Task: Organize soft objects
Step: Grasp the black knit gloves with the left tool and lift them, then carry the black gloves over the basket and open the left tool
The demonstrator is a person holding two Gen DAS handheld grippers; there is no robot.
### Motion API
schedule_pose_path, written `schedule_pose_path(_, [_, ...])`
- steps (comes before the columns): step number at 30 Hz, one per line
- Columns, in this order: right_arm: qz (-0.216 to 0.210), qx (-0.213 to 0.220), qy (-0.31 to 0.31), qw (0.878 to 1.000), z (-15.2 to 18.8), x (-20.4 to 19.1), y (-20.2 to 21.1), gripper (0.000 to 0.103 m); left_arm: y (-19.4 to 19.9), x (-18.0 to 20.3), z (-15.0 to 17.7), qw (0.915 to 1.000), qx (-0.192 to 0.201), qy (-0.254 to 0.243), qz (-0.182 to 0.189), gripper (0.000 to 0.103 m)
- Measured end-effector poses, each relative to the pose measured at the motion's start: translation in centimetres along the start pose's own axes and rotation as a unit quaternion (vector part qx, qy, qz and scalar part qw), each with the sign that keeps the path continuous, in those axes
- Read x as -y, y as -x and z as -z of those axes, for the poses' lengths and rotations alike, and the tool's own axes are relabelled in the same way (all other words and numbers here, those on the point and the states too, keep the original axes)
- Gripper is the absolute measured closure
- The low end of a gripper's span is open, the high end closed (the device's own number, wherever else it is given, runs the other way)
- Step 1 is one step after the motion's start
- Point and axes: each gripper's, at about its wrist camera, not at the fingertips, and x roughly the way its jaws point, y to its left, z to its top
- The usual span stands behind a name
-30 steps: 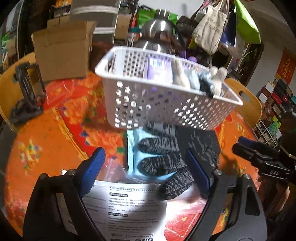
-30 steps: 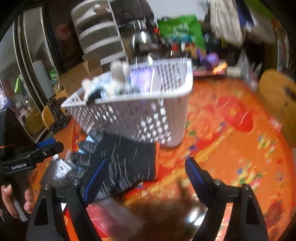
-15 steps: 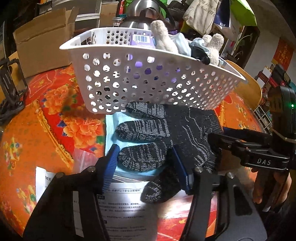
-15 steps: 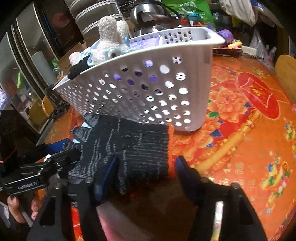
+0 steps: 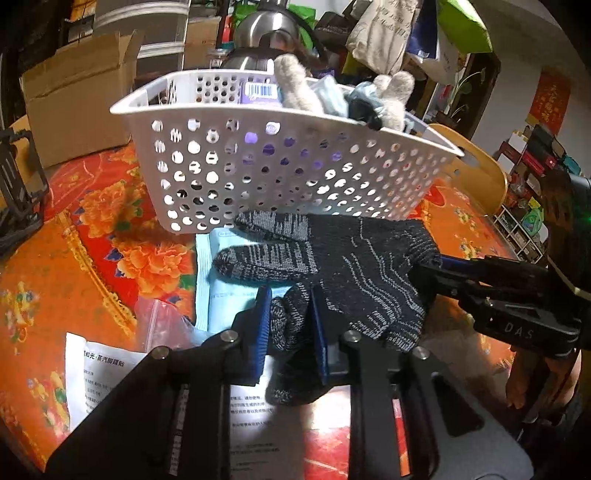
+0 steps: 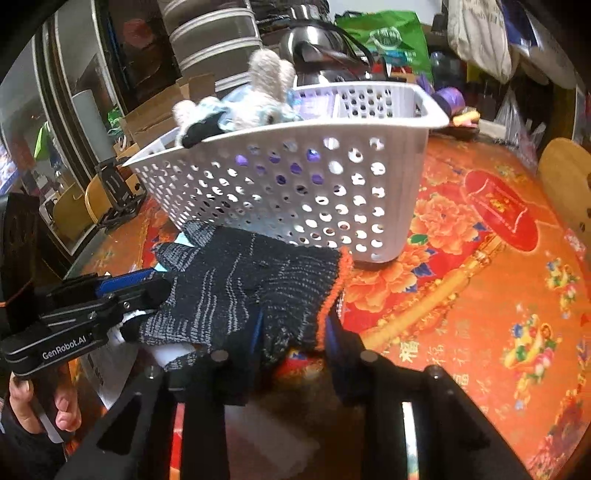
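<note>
A black-and-grey knit glove (image 5: 351, 266) with an orange cuff lies in front of a white perforated basket (image 5: 280, 173). My left gripper (image 5: 290, 328) is closing, its blue pads pinching one bunched glove finger. In the right wrist view the glove (image 6: 251, 284) spreads below the basket (image 6: 295, 184). My right gripper (image 6: 293, 332) is closing on the cuff end, with fabric filling the gap between its pads. Each gripper shows in the other's view: the right gripper (image 5: 436, 269) at the cuff, the left gripper (image 6: 155, 284) at the fingers.
A plush toy (image 5: 306, 96) and a purple packet (image 5: 258, 94) sit in the basket. A light blue packet (image 5: 229, 295) and a printed leaflet (image 5: 103, 376) lie under the glove on the orange floral tablecloth (image 6: 480, 295). Behind are a cardboard box (image 5: 77, 103), a steel kettle (image 5: 258, 33) and a wooden chair (image 5: 476, 177).
Both grippers moved in and down toward the glove. Their jaws went from wide to narrow, the left closing onto a glove finger, the right onto the cuff.
</note>
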Motion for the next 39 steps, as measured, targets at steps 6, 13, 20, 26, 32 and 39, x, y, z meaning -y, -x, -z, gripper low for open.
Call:
schedule_pose_path(6, [0.020, 0.032, 0.025, 0.999, 0.2, -1.6, 2.3, 0.077, 2.1, 0.7, 0.3, 0.9994, 0.030, -0.013, 0.004, 0.084])
schedule_pose_path(13, [0.012, 0.062, 0.032, 0.997, 0.1, -2.7, 5.2, 0.077, 5.1, 0.6, 0.2, 0.9977, 0.064, -0.011, 0.021, 0.084])
schedule_pose_path(20, [0.017, 0.098, 0.057, 0.993, 1.1, -4.8, 8.5, 0.077, 9.7, 1.1, 0.9, 0.9936, 0.109, -0.012, 0.029, 0.084])
schedule_pose_path(26, [0.006, 0.126, 0.055, 0.991, 0.1, -5.5, 11.1, 0.077, 12.9, 1.6, 0.0, 0.9907, 0.132, -0.018, 0.028, 0.084])
schedule_pose_path(32, [0.000, 0.150, 0.047, 0.988, -3.7, -5.8, 13.5, 0.077, 16.1, 2.5, -3.6, 0.9872, 0.156, -0.018, 0.027, 0.085])
schedule_pose_path(39, [0.019, 0.146, 0.042, 0.988, -10.5, -5.5, 13.0, 0.077, 18.3, 3.1, -11.0, 0.9832, 0.179, -0.034, 0.014, 0.085])
